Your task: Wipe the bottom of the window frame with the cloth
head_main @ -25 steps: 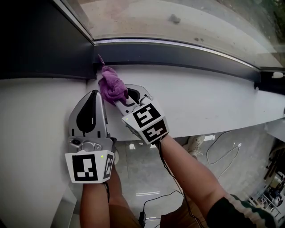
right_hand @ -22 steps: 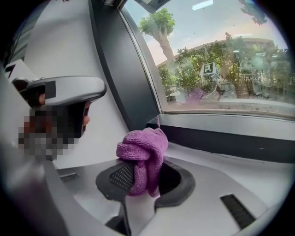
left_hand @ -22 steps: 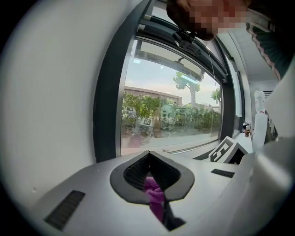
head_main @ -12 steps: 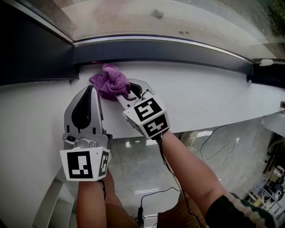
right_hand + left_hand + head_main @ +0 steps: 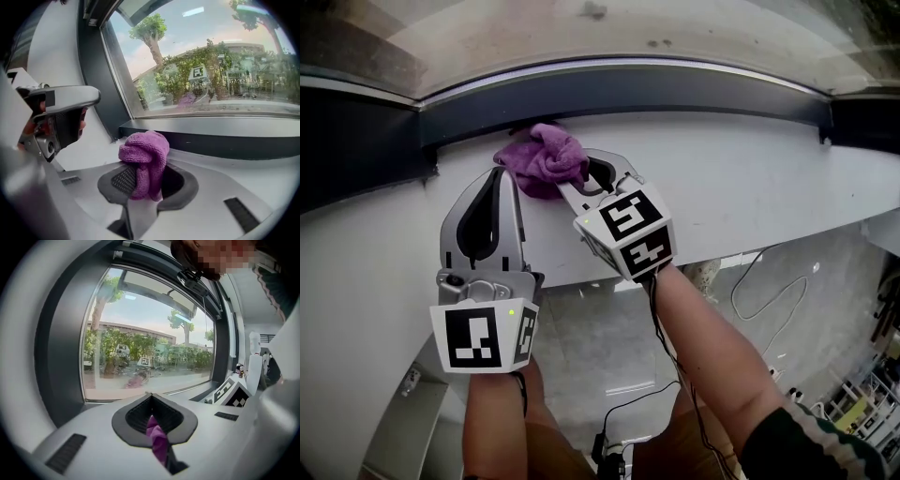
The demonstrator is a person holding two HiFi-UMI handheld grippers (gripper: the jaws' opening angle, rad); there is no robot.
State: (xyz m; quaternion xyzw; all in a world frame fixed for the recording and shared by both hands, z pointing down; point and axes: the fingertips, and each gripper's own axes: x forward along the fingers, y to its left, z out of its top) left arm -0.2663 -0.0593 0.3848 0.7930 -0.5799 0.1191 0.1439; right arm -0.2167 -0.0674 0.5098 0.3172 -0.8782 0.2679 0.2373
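Two grippers over the white sill (image 5: 750, 197), cloth at the frame.
Your right gripper (image 5: 575, 176) is clamped on the bunched purple cloth (image 5: 542, 155), which rests on the sill against the dark bottom rail of the window frame (image 5: 675, 94). Your left gripper (image 5: 499, 176) sits just beside it, jaws together with a purple scrap (image 5: 157, 439) between them.

no words, brands or numbers we can actually read anywhere, closest thing we get is the black-and-white square markers (image 5: 476, 337) on the left gripper (image 5: 499, 173) and the right gripper (image 5: 570, 187), just block patterns to us, no letters
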